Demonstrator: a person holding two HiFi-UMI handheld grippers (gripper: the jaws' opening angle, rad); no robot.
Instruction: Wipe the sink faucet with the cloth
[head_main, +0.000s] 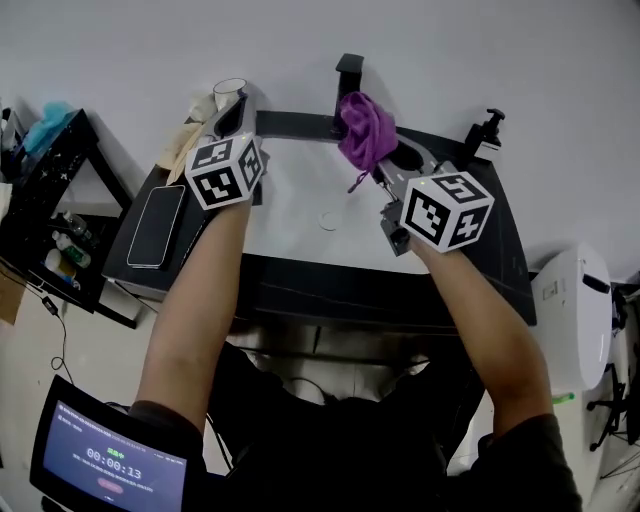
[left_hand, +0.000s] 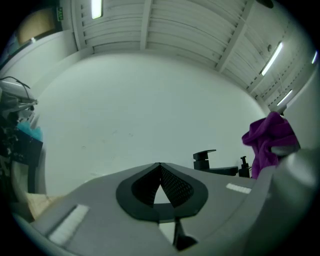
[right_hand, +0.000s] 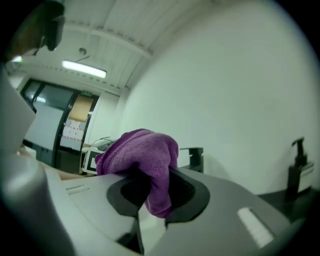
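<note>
**Head view.** White sink (head_main: 290, 215) set in dark counter (head_main: 495, 265); back rim against wall (head_main: 450, 50), front edge toward camera. Open basin betw. the two claws, drain (head_main: 330, 220) uncovered at centre. Phone (head_main: 157, 225) on counter's L side, soap dispenser (head_main: 487, 128) at R back corner, both clear of the claws.

R claw (head_main: 378, 165): pinching purple cloth (head_main: 365, 128). Cloth bunched, long axis running from claw tip up toward black faucet (head_main: 349, 68) at mid back rim. Top of bunch just below faucet; contact not resolvable. Loose strand trailing off lower L of bunch, over basin.

L claw (head_main: 230, 112): at back L corner of sink, near a clear cup (head_main: 230, 88).

**L gripper view.** Claw (left_hand: 160, 170) pressed together at tips, nothing held, bare wall beyond. Faucet (left_hand: 204, 159) low, R of centre. Cloth (left_hand: 267, 140) at R edge, higher than faucet; dispenser (left_hand: 244, 167) betw. the two.

**R gripper view.** Claw (right_hand: 152, 192) closed on cloth (right_hand: 147, 160), one fold hanging down betw. the jaws, a detail not visible from head view. Faucet (right_hand: 194, 159) just R of bunch, partly behind it; dispenser (right_hand: 298, 162) far R.
</note>
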